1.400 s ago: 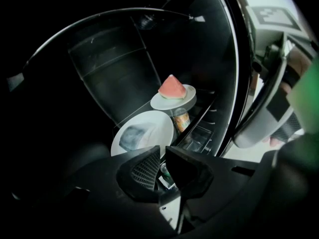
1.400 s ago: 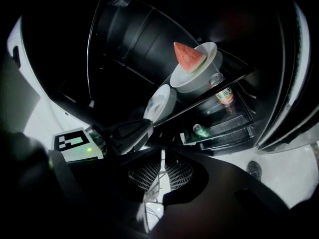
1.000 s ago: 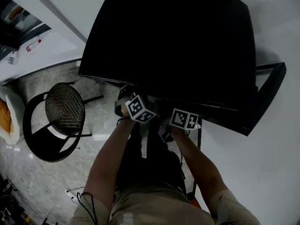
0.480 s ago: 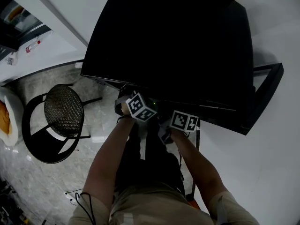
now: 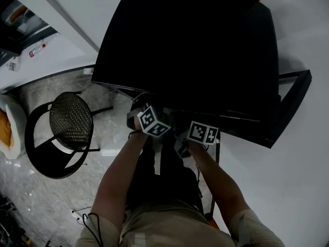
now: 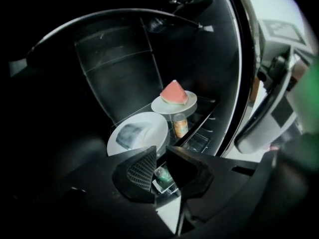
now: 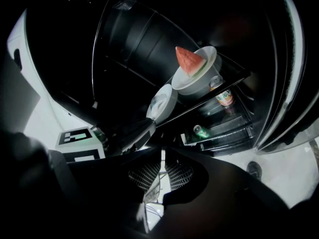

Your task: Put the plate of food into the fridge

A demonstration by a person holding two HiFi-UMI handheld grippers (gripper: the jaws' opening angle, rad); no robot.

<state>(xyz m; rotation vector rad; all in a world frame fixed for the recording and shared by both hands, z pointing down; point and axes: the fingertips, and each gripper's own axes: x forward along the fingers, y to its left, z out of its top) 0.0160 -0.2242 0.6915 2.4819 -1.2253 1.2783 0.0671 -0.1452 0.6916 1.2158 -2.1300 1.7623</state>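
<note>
Plate of food (image 6: 137,133) rested inside the fridge (image 6: 119,68), centre frame, beside the watermelon plate (image 6: 174,102). Left tongs (image 6: 161,151) and right tongs (image 7: 162,158) were almost closed and empty, so placement was judged complete.

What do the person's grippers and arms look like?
Both the left gripper and right gripper have black wedge-shaped jaws with mesh-textured pads. Each carries a white cube with black square markers. The forearms are bare below short pale sleeves.
</note>
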